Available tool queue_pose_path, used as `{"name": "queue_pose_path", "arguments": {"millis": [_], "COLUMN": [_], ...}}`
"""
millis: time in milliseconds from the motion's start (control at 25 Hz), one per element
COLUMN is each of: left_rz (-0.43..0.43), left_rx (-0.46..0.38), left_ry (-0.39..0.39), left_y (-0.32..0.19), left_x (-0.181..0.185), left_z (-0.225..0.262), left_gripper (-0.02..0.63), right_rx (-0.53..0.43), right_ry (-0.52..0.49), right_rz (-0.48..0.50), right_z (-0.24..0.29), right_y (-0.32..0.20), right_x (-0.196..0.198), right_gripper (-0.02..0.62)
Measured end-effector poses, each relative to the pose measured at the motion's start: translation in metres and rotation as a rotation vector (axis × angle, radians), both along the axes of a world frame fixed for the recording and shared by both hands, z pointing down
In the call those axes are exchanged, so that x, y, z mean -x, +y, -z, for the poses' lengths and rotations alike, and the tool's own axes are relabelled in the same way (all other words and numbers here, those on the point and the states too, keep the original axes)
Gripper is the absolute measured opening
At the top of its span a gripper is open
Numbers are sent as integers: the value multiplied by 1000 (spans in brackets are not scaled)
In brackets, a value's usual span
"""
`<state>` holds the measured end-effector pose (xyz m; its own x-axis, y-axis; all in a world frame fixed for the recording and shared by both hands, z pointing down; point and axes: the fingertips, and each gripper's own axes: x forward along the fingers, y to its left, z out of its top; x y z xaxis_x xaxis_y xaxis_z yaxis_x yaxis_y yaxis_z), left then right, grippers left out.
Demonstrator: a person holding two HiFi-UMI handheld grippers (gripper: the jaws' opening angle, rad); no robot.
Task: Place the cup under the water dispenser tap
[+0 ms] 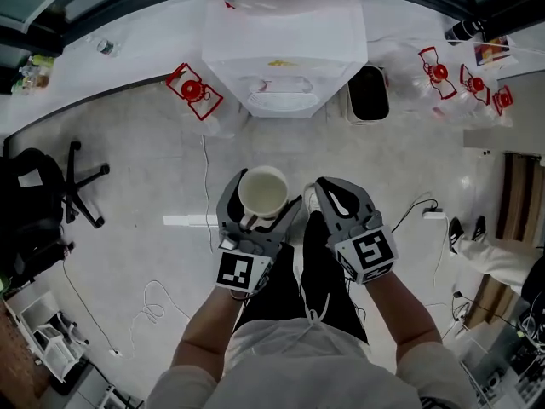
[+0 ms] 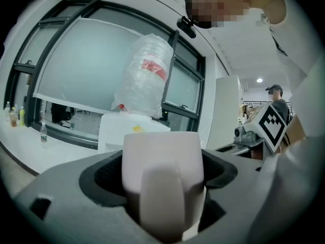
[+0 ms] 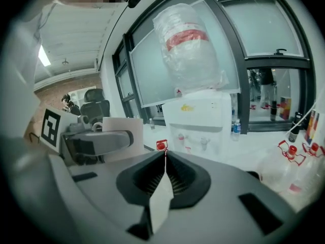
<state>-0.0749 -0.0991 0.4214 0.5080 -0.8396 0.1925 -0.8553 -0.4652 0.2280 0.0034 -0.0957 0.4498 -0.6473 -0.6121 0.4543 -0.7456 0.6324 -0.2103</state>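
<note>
From above I see my left gripper [image 1: 259, 204] clamped on the white cup [image 1: 262, 191]. The cup is upright with its mouth open to the camera, and it hangs over the floor [image 1: 145, 160] in front of my legs, well short of the water dispenser [image 1: 285, 58]. My left gripper view adds what the head view cannot show: the jaws stand wide and press on both sides of the cup [image 2: 162, 166], with its handle facing the lens. My right gripper [image 1: 339, 187] sits just beside the left. Its own view shows the jaws closed together with nothing between them. That view also shows the front of the dispenser [image 3: 203, 118], with its taps [image 3: 190, 137] and the upturned bottle [image 3: 188, 47] on top. The head view shows only the top of that bottle.

The floor is pale, mottled grey. The dispenser stands at its far edge, against a wall of dark-framed windows [image 2: 76, 65]. A black bin [image 1: 368, 94] stands touching the dispenser's right side. Empty bottles with red handles lie near the far edge, one at the left [image 1: 194, 90] and several at the right [image 1: 438, 71]. An office chair [image 1: 81, 190] occupies the left edge. A cable [image 1: 204, 186] runs along the floor beside my left gripper.

Between the cup and the dispenser the floor is open.
</note>
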Motion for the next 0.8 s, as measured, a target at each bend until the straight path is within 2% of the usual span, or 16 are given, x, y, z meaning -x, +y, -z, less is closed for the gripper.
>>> {"name": "queue_pose_path", "arguments": {"millis": [160,320,520,800], "left_rz": [28,32,49,59], "left_rx": [13,-40,6,-32], "left_ry": [-25,-17,-18,-43], "left_y": [-20,-43,-69,-108], "left_x": [0,-4,-8,-13], "left_z": [-36,-65,-122,-182], "left_gripper": [420,420,420,420], "right_rx": [10,10,6,6], "right_ry": [12,-13,-33,-14], "right_rz": [-1,-8,-7,-19], "right_z": [-30,-58,-96,-152], "right_y": [-16,-34,-57,-81], "right_x": [-6,-10,-12,-24], "right_gripper": [29,29,29,29]}}
